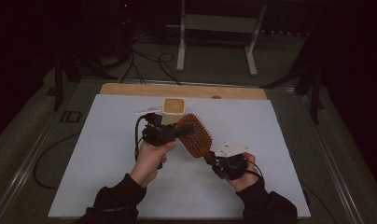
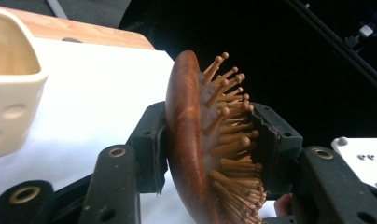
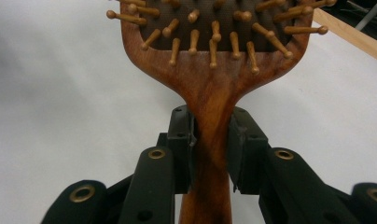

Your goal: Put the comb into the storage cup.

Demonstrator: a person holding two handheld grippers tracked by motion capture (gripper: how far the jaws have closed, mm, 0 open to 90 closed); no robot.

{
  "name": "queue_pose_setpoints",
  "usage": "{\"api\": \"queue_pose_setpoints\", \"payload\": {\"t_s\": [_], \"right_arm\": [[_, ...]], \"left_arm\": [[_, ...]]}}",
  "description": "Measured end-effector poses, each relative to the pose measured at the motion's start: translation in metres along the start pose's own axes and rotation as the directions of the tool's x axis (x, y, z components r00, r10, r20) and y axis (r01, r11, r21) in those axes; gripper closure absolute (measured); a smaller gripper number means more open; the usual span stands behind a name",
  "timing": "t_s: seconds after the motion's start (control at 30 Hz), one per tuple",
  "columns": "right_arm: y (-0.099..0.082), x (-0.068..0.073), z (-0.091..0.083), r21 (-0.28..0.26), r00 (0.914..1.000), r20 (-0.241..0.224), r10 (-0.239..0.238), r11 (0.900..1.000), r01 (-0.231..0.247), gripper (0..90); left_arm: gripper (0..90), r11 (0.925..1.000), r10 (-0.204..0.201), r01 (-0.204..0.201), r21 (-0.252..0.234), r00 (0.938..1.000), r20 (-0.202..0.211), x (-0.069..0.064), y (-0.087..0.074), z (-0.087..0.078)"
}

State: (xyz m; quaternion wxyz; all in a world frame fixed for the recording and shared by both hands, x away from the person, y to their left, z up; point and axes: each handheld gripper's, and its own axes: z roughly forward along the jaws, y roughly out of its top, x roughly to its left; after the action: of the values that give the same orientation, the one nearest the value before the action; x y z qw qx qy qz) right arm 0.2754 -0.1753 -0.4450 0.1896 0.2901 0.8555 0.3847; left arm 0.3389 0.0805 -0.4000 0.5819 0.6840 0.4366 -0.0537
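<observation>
Wooden hairbrush [image 1: 194,135] is held in the air above the white sheet [image 1: 107,149] on the bench, between both grippers. The right gripper [image 1: 213,163] has its fingers [image 3: 181,140] closed tightly on the handle. The left gripper [image 1: 184,128] has its fingers [image 2: 151,144] closed on the head, one on the smooth back and one against the bristles. Near the head stands a cream cup [image 1: 173,107].

cream cup [image 1: 173,107] stands just behind the raised hairbrush [image 1: 194,135]; white mat [image 1: 107,140] lies open on both sides
</observation>
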Motion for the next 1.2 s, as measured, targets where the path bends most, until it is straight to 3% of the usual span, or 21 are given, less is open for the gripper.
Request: {"api": "queue_pose_setpoints", "payload": {"t_s": [0.37, 0.6, 0.73, 0.9, 1.0, 1.2], "right_arm": [[-0.001, -0.002, -0.001, -0.04, 0.9995, -0.018, 0.027, 0.9988, -0.028, 72.9], [-0.001, -0.004, -0.005, -0.071, 0.9991, -0.025, 0.033, 0.9969, -0.035, 72.4], [0.0, -0.005, -0.005, -0.083, 0.9977, -0.032, 0.06, 0.9946, -0.062, 71.9], [0.0, -0.007, -0.007, -0.099, 0.997, -0.035, 0.07, 0.9924, -0.073, 71.1], [0.0, -0.008, -0.008, -0.107, 0.9963, -0.045, 0.073, 0.9912, -0.078, 66.0], [-0.002, -0.011, -0.009, -0.131, 0.9959, -0.03, 0.085, 0.9874, -0.089, 39.9]], "left_arm": [[55.0, 0.9941, 0.108, -0.108, 0.0, 0.994, -0.01, -0.021, 0.009, -0.001], [55.6, 0.9899, 0.142, -0.142, 0.0, 0.9899, -0.003, -0.03, 0.015, -0.001], [56.5, 0.9843, 0.176, -0.176, 0.017, 0.9844, -0.005, -0.035, 0.019, -0.001], [56.8, 0.9834, 0.181, -0.181, 0.016, 0.9835, 0.003, -0.037, 0.022, -0.002], [56.8, 0.9839, 0.179, -0.179, 0.007, 0.9839, -0.003, -0.036, 0.025, -0.004], [57.0, 0.9822, 0.187, -0.188, -0.011, 0.9822, -0.013, -0.037, 0.034, -0.012]]}}
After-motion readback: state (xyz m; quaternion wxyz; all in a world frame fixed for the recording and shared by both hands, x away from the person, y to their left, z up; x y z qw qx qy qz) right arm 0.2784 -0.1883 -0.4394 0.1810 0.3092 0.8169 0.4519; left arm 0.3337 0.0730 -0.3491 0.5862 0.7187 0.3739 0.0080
